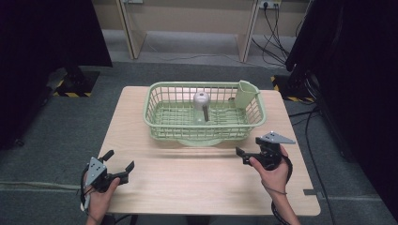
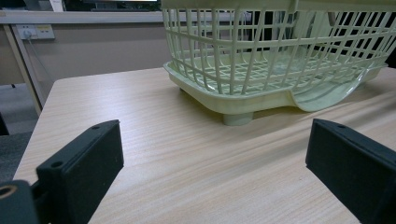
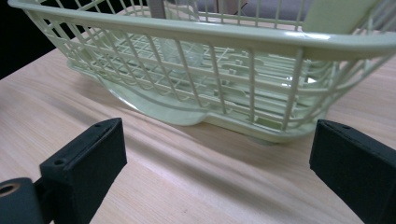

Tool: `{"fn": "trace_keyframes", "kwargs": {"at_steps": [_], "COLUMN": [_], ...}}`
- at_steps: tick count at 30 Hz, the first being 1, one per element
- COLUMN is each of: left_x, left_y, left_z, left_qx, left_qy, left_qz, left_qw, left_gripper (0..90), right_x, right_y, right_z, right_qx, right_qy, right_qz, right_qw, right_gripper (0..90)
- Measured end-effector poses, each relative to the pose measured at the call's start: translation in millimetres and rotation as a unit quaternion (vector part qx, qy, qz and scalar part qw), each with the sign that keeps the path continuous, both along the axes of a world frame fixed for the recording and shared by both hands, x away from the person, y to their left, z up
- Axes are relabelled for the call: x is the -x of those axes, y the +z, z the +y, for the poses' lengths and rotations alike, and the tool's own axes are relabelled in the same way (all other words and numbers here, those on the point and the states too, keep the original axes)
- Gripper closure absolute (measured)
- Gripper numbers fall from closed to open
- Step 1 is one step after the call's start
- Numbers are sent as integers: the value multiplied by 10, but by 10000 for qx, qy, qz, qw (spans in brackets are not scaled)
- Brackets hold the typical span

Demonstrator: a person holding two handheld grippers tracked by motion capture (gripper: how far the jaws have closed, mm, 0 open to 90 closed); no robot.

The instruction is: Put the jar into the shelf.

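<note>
Pale green plastic dish basket (image 1: 204, 112) standing at the far middle of the desk (image 1: 187, 178), on short feet over a drip tray, with a silvery rounded-top item (image 1: 202, 104) upright inside and a cutlery cup (image 1: 245, 93) clipped in the far right corner. Probably light and fairly stiff, though lattice walls likely to flex a little under a squeeze; smooth plastic, somewhat slippery; best taken by the thick top rim, one side each, for a level lift and no tipping of the contents. Left tongs (image 1: 116, 165) near the front left corner of the desk, spread wide and empty, well apart from the basket. Right tongs (image 1: 248, 149) also wide and empty, near the basket's front right corner, with bare desk between. Basket ahead of both, untouched.
</note>
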State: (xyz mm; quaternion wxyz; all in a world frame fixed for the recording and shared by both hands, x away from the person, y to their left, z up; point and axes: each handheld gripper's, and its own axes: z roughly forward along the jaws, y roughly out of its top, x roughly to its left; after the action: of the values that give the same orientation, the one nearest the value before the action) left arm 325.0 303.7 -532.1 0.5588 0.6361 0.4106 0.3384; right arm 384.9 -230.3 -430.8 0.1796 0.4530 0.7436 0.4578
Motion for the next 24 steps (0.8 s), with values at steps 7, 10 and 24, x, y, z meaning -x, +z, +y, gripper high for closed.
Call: {"fn": "trace_keyframes", "kwargs": {"at_steps": [7,10,24], "left_x": [-1,-1,-1], "left_y": [0,1,1], "left_z": [0,2,3], "left_qx": [0,-15,-12], "left_qy": [3,2,8], "left_qz": [4,9,12], "left_qw": [10000,10000,10000], "left_gripper": [37,37,37], "right_x": [50,66,140], "right_y": [-80,-103,-238], "right_z": [-130,-196,-489], "right_qx": [-62,-62,-165], "right_qy": [-151,-219,-576], "right_qz": [45,53,43], "right_qw": [9999,9997,9982], "right_gripper": [42,41,42]}}
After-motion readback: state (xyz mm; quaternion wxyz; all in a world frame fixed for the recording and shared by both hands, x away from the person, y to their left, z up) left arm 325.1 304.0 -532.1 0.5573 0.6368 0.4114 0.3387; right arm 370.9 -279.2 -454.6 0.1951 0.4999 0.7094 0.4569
